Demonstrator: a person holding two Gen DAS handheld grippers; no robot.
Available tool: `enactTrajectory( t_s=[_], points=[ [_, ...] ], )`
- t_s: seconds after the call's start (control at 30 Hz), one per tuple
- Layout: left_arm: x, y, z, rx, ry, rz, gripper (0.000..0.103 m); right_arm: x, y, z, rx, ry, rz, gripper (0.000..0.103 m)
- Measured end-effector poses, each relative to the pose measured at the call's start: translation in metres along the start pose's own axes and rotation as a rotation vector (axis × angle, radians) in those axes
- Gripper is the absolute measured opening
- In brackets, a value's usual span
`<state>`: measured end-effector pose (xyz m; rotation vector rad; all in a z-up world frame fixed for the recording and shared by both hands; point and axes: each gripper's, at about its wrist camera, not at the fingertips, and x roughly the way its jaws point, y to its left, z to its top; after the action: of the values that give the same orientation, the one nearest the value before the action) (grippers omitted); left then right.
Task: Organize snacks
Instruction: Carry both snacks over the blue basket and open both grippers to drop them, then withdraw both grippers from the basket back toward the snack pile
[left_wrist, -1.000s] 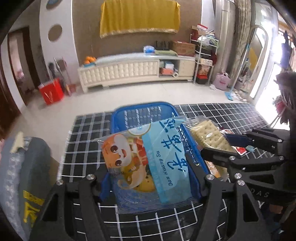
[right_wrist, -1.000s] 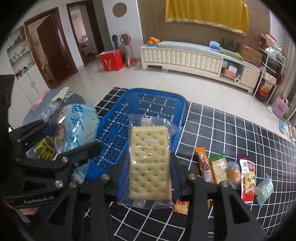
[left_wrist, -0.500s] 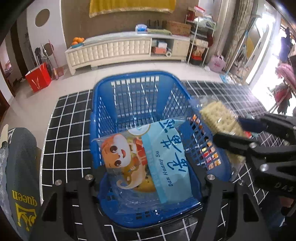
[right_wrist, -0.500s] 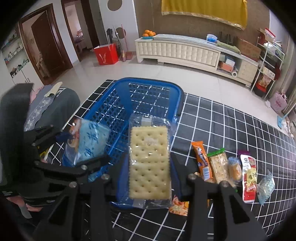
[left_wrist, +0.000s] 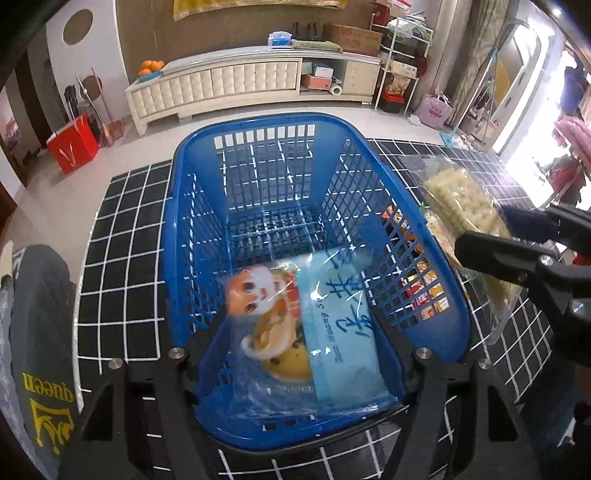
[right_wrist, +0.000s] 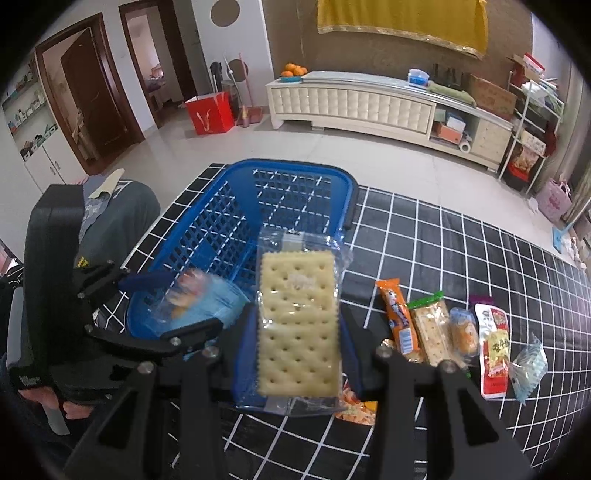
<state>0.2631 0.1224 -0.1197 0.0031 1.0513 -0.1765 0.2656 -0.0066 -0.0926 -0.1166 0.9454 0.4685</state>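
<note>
In the left wrist view, the left hand-held gripper (left_wrist: 299, 350) sits at 6 o'clock over the near end of the blue basket (left_wrist: 184, 236). Its jaws are opening, and the blurred blue snack bag (left_wrist: 314, 332) with a cartoon animal lies between them, inside the basket and no longer pressed by the pads. At 3 o'clock in that view the right hand-held gripper (left_wrist: 517, 251) reaches in from the side.

In the right wrist view, the right hand-held gripper (right_wrist: 295, 354) pinches a clear-wrapped cracker pack (right_wrist: 299, 325) between its fingers, holding it above the basket's near right corner. At 4 o'clock a row of snack packets (right_wrist: 443, 332) lies on the black grid-patterned mat (right_wrist: 480, 258) covering the worktop, just beside the basket. Farther off, at 12 o'clock, a long cream cabinet (right_wrist: 369, 107) stands against the wall, with a red bag (right_wrist: 210, 114) on the floor at 11 o'clock.
</note>
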Motion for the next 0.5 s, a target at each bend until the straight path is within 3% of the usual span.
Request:
enactTrajectory(
  t_s=[0.5],
  points=[
    [-0.054,0.022,0.008,-0.031,-0.130,0.072,0.082,0.005,0.020,0.024,-0.044,-0.024,0.025,0.047]
  ],
)
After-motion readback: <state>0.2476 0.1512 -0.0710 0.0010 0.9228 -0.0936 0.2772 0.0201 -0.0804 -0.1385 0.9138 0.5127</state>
